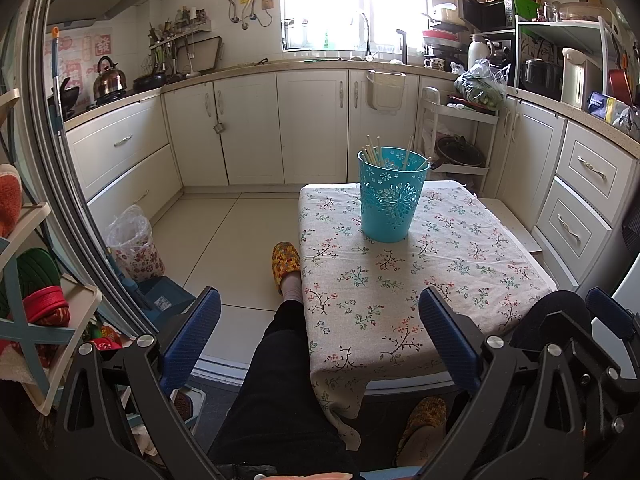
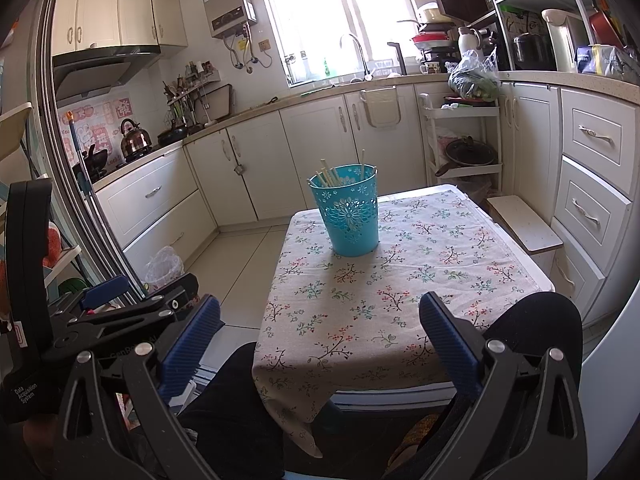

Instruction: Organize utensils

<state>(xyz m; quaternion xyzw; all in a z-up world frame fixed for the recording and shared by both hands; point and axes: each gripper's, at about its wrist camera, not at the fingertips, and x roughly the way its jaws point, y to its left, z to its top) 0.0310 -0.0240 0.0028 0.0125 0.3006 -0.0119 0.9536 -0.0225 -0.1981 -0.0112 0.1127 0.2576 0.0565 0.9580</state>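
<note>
Nearest me, my left tongs (image 1: 320, 340) are spread wide and hold nothing, and my right tongs (image 2: 320, 340) gape just as wide, both above the near edge of the tabletop (image 2: 420, 280) with its floral cloth. Farther out, toward the far end, stands the turquoise cut-out bucket (image 1: 391, 196), upright. The wooden chopsticks (image 1: 374, 152) stand in it, long axes near vertical, tips leaning outward above the rim.
</note>
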